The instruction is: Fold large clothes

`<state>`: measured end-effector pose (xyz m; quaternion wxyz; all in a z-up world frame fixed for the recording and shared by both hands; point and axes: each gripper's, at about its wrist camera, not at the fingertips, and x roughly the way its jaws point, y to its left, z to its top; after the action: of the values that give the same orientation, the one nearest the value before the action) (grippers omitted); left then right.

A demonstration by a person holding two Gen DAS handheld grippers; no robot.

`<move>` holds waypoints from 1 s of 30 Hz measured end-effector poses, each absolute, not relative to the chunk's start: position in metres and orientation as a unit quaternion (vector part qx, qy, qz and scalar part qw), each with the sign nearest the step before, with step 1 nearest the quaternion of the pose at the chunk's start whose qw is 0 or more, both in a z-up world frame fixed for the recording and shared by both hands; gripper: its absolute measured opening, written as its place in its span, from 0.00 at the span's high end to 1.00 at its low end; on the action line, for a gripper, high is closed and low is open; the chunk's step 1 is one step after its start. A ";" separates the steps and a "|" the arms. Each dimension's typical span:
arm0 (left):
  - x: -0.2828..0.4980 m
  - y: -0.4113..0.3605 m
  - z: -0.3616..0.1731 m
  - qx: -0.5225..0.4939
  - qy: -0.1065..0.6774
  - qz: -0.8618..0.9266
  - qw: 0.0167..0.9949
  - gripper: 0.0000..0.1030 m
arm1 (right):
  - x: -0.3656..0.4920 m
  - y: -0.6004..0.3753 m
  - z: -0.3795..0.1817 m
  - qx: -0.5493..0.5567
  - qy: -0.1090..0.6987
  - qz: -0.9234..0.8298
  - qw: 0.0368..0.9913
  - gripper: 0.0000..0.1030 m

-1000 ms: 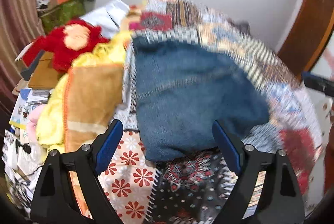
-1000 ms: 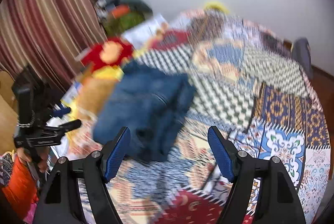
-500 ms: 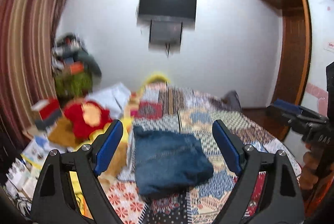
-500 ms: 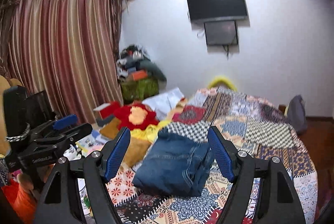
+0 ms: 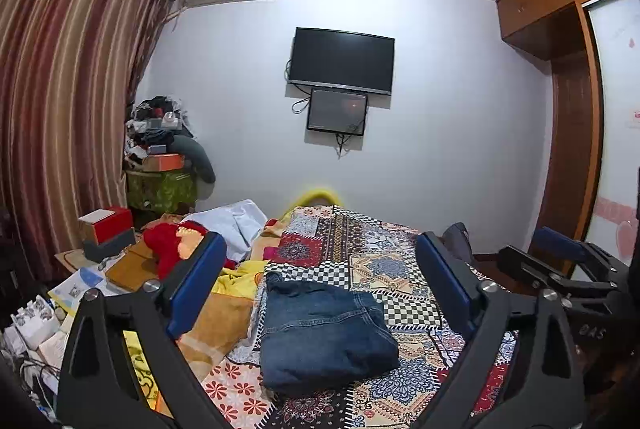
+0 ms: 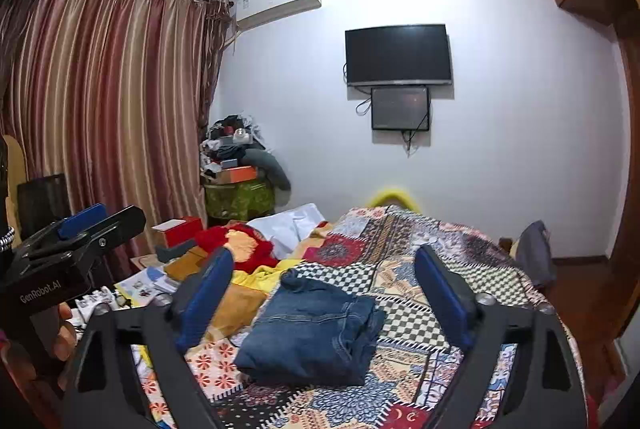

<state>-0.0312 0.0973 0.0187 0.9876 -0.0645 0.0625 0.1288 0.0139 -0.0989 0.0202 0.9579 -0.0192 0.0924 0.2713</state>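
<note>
Curtain side: the striped curtain [image 5: 60, 89] hangs at far left; below it the red plush toy [image 5: 172, 241] and yellow blanket [image 5: 236, 279] are heaped off the folding spot, likely to keep it free.
Left claw [image 5: 316, 289]: your jaws are opening, nothing between them, held above the bed.
Folded jeans [image 5: 320, 333]: a compact stack lying on the patchwork bedspread [image 5: 384, 265], apparently finished.
Right claw [image 6: 324, 293]: your jaws are opening too, empty, clear of the denim.

Folded jeans [image 5: 324, 333] matt blue denim; bedspread [image 5: 396, 269] patterned cloth.
</note>
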 end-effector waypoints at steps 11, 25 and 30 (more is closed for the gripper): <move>-0.028 0.095 0.009 -0.058 0.076 0.142 0.985 0.03 | 0.022 -0.091 0.011 -0.026 0.110 0.254 0.961 0.01; -0.024 0.097 0.004 -0.061 0.085 0.140 0.985 0.03 | 0.021 -0.082 0.008 -0.039 0.112 0.250 0.961 0.01; -0.024 0.098 0.003 -0.062 0.085 0.140 0.985 0.03 | 0.023 -0.082 0.008 -0.038 0.113 0.248 0.961 0.01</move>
<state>-0.0241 0.0980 0.0031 0.9846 -0.0617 0.0852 0.1398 0.0232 -0.0824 0.0081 0.9613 -0.0377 0.1133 0.2482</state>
